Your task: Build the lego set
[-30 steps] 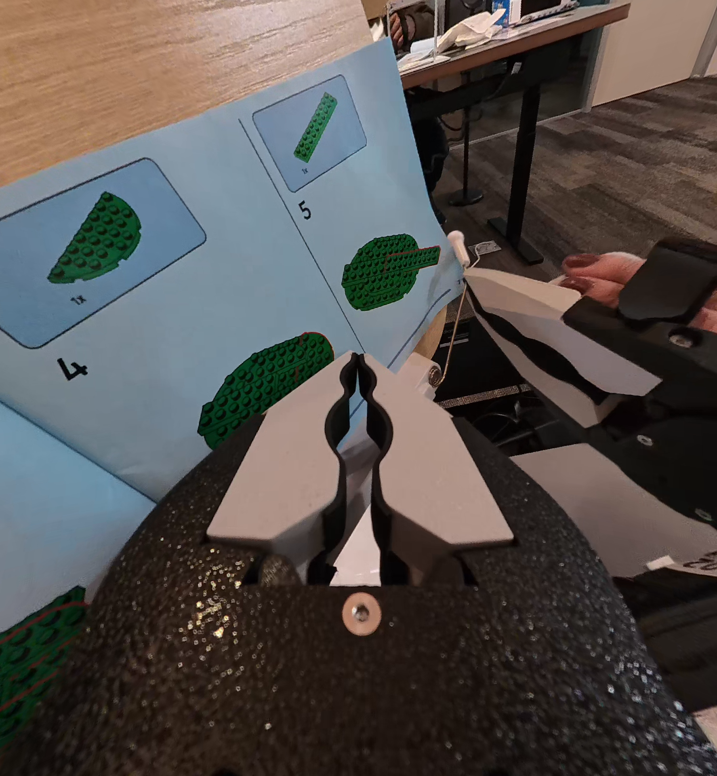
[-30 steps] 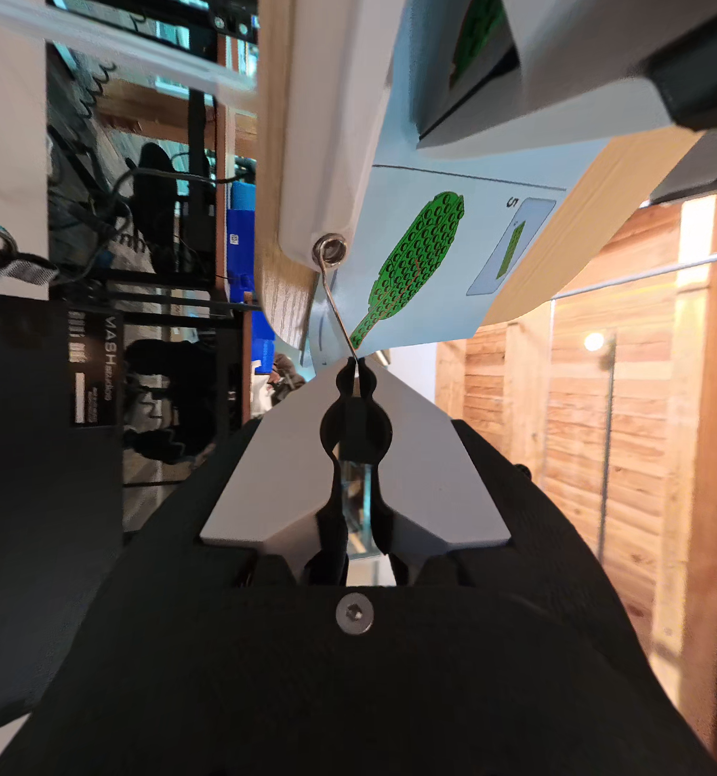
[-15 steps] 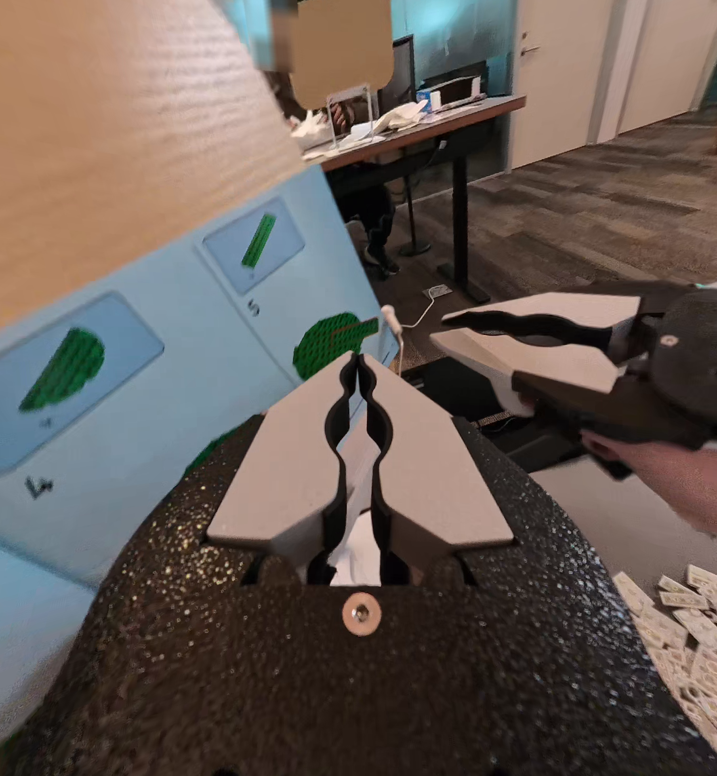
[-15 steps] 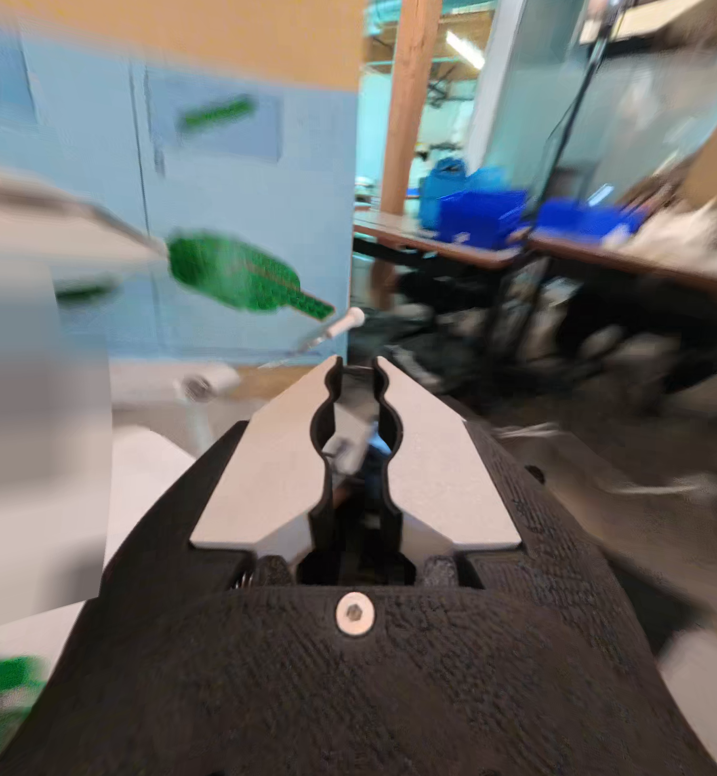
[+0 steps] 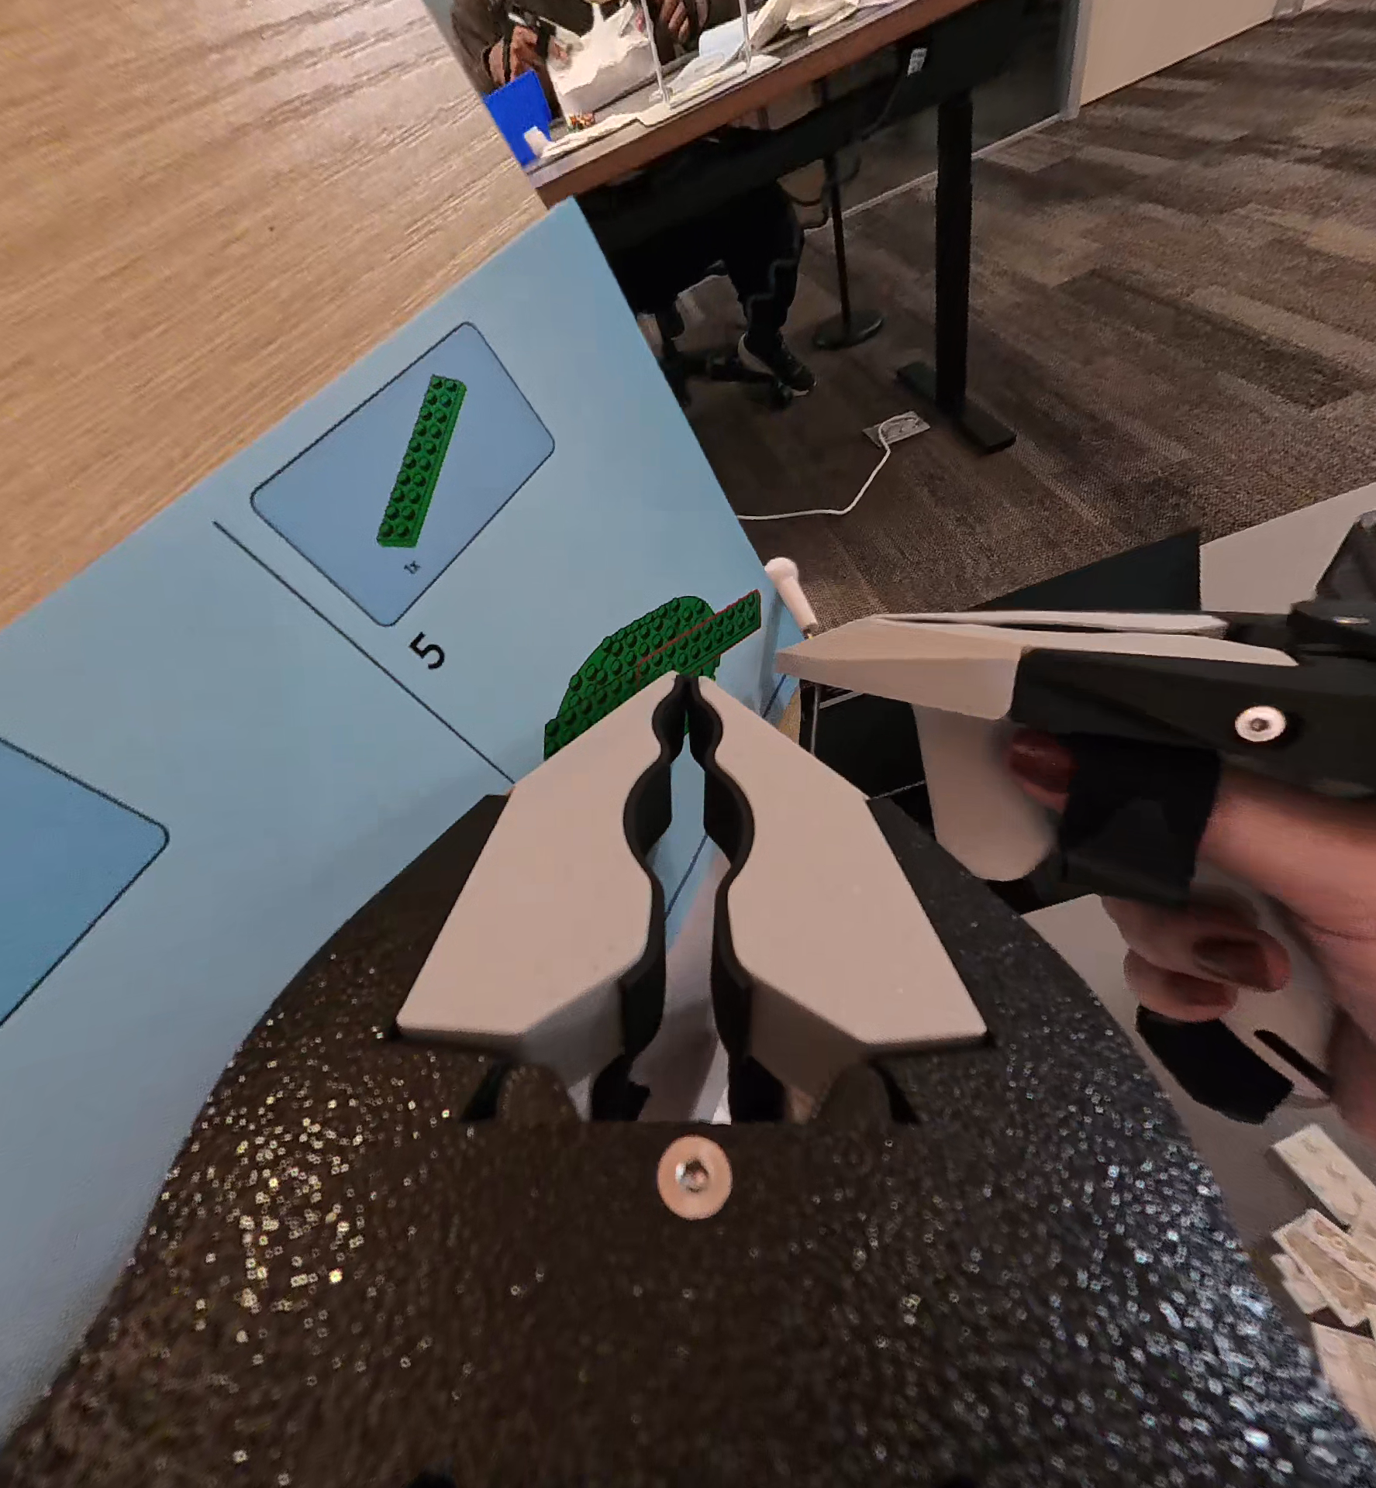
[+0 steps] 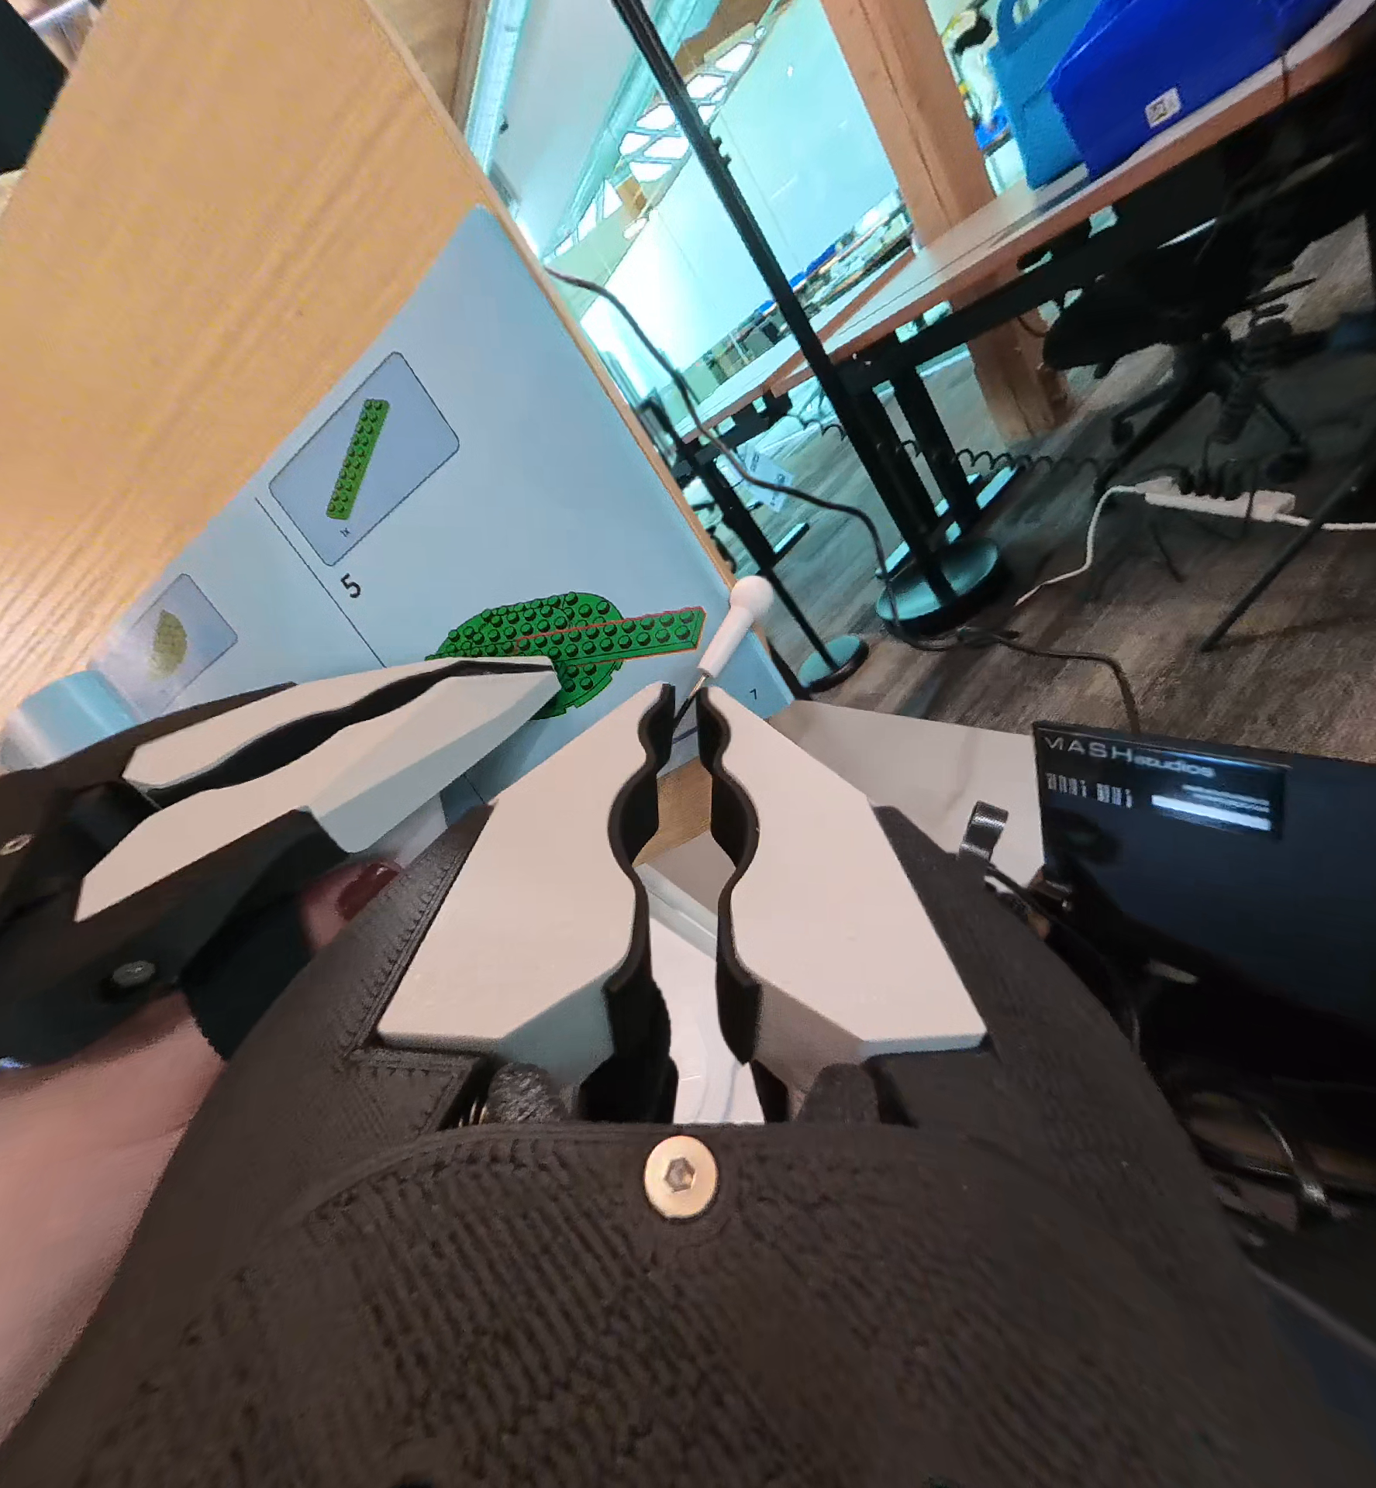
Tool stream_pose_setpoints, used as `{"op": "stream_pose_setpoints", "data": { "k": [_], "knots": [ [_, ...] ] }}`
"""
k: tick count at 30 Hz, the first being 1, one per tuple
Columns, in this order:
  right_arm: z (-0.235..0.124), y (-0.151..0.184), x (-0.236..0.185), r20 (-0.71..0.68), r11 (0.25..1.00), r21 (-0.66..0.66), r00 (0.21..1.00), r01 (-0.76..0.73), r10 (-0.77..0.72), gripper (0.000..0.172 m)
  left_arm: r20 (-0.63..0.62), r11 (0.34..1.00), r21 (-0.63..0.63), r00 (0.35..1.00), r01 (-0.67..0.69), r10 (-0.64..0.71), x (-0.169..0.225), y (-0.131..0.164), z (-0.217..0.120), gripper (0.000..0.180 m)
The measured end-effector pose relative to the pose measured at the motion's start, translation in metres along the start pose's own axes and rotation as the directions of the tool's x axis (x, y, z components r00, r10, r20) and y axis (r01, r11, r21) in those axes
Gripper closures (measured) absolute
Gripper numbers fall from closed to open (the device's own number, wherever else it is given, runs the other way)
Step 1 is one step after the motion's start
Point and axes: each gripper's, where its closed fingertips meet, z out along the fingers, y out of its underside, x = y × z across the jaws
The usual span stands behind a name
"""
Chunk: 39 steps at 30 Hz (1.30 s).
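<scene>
A light blue instruction booklet page (image 5: pixel 306 725) with green brick drawings leans on a wooden board (image 5: pixel 145 241). My left gripper (image 5: pixel 688 684) is shut, its tips in front of the page's green drawing. It also shows in the right wrist view (image 6: pixel 543 664), tips at the same drawing. I cannot tell if it touches the page. A thin wire arm (image 6: pixel 692 688) with a white capped end (image 6: pixel 749 600) stands at the page's lower right corner. My right gripper (image 6: pixel 684 696) has its jaws slightly apart around that wire. In the left wrist view, the right gripper (image 5: pixel 781 660) sits just under the white cap (image 5: pixel 781 573).
A black box with a label (image 6: pixel 1151 845) stands to the right. Small white pieces (image 5: pixel 1361 1256) lie at the lower right. A hand (image 5: pixel 1313 926) holds the right gripper. Beyond are desks, a seated person (image 5: pixel 749 266), stand bases and cables on the floor. The grippers are tip to tip, or close to it.
A second ago my right gripper was shut on the wire. It then opened, swung round, and now has its jaws narrowed around the wire again. My left gripper stayed shut while the page shifted against it.
</scene>
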Motion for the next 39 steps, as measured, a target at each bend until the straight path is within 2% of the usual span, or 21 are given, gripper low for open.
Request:
{"op": "stream_pose_setpoints", "data": {
  "k": [5, 11, 17, 22, 27, 30, 32, 35, 39],
  "knots": [
    [-0.006, -0.006, -0.006, -0.032, 0.989, 0.094, 0.993, 0.117, -0.115, 0.169, 0.016, 1.0, -0.01, 1.0, -0.015, 0.015, 0.0, 0.0, 0.0, 0.18],
    [-0.01, -0.012, -0.019, -0.047, 0.94, 0.177, 0.957, 0.291, -0.287, 0.169, 0.035, 1.0, -0.021, 0.999, -0.013, 0.014, -0.002, 0.0, 0.002, 0.18],
    [-0.008, -0.014, -0.036, -0.037, 0.837, 0.176, 0.853, 0.519, -0.521, 0.17, 0.017, 1.0, -0.02, 1.0, 0.016, -0.016, -0.001, 0.0, 0.003, 0.18],
    [-0.005, -0.013, -0.045, -0.057, 0.716, 0.143, 0.728, 0.683, -0.683, 0.17, 0.015, 1.0, -0.022, 1.0, 0.019, -0.019, 0.0, 0.0, 0.005, 0.18],
    [-0.004, -0.012, -0.046, -0.037, 0.66, 0.14, 0.671, 0.738, -0.741, 0.17, -0.002, 0.998, -0.009, 0.998, 0.06, -0.06, 0.0, 0.0, 0.005, 0.18],
    [-0.003, -0.012, -0.045, -0.026, 0.705, 0.136, 0.714, 0.696, -0.699, 0.17, -0.019, 0.996, -0.003, 0.996, 0.088, -0.088, 0.0, 0.0, 0.005, 0.18],
    [-0.003, -0.012, -0.043, -0.044, 0.702, 0.127, 0.711, 0.701, -0.702, 0.17, -0.037, 0.995, 0.016, 0.994, 0.102, -0.101, 0.001, -0.003, 0.003, 0.18],
    [-0.005, -0.01, -0.049, -0.032, 0.67, 0.141, 0.68, 0.729, -0.733, 0.17, -0.094, 0.975, 0.149, 0.984, 0.167, -0.154, -0.005, -0.028, -0.008, 0.18],
    [-0.007, -0.009, -0.052, -0.034, 0.63, 0.154, 0.641, 0.761, -0.767, 0.17, -0.112, 0.962, 0.153, 0.971, 0.226, -0.211, -0.016, -0.05, -0.005, 0.18]
  ]
}}
